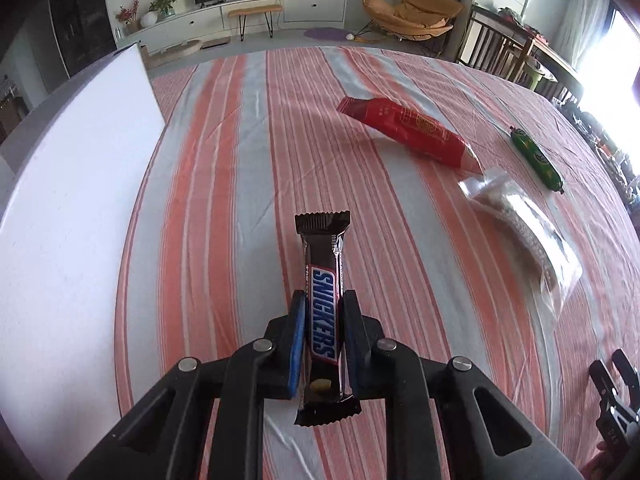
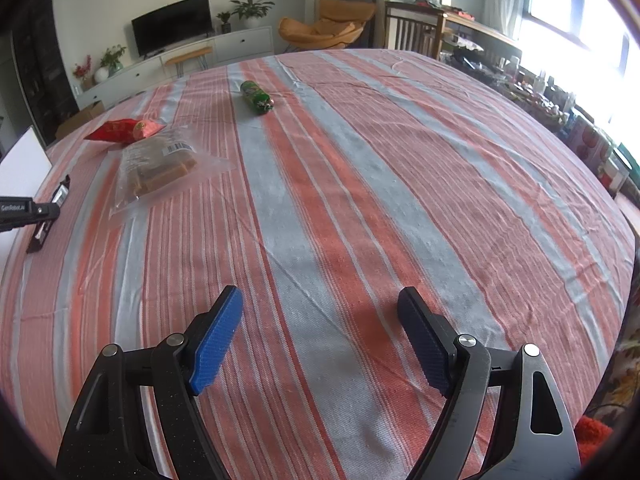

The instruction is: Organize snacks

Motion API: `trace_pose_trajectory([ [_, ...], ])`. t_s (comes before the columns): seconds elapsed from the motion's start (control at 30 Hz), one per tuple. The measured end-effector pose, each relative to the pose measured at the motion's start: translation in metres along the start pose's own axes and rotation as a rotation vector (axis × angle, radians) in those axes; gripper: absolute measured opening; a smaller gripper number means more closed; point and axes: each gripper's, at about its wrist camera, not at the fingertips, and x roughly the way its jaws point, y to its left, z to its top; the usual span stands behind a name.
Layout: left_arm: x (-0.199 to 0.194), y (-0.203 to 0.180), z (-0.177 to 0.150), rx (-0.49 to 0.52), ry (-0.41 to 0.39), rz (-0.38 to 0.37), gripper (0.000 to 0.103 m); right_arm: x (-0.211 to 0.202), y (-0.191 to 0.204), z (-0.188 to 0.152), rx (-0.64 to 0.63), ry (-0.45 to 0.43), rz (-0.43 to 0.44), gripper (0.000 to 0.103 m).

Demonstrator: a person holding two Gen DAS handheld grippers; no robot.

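My left gripper (image 1: pixel 322 300) is shut on a Snickers bar (image 1: pixel 323 308), held lengthwise above the striped tablecloth (image 1: pixel 224 184). A red snack bag (image 1: pixel 408 130), a clear bag of brown biscuits (image 1: pixel 520 228) and a green tube snack (image 1: pixel 536 156) lie to the right ahead. My right gripper (image 2: pixel 322 300) is open and empty over the cloth. In the right wrist view the red bag (image 2: pixel 124 130), clear bag (image 2: pixel 164 168) and green tube (image 2: pixel 257 97) lie far ahead to the left. The left gripper (image 2: pixel 44 212) with the bar shows at the left edge.
A white box or board (image 1: pixel 72 200) stands along the table's left side, also in the right wrist view (image 2: pixel 20 168). Wooden chairs (image 1: pixel 500 48) and a cluttered side table (image 2: pixel 540 92) stand beyond the table's right edge. The right gripper (image 1: pixel 612 392) shows at the lower right.
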Motion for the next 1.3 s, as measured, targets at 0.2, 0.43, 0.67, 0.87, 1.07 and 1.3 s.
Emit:
trace_pose_trajectory([
  [0.2,-0.033,-0.004,-0.057,0.017,-0.001,0.006,0.017,0.0,0.0,0.0,-0.001,0.0,0.001,0.083],
  [0.43,-0.049,-0.02,-0.095,0.077,-0.052,0.047,0.026,0.0,0.0,0.0,0.0,0.0,0.001,0.083],
  [0.67,-0.041,-0.008,-0.093,0.043,-0.074,0.071,0.086,0.0,0.002,0.0,-0.001,0.0,0.005,0.083],
  [0.87,-0.037,-0.001,-0.094,0.024,-0.088,0.07,0.097,0.0,0.003,-0.001,-0.002,0.001,0.007,0.084],
  [1.07,-0.034,0.0,-0.094,0.022,-0.091,0.072,0.103,0.0,0.008,-0.001,-0.009,0.004,0.011,0.086],
  [1.3,-0.033,-0.001,-0.095,0.021,-0.104,0.075,0.103,-0.002,0.008,-0.002,-0.016,0.004,0.041,0.086],
])
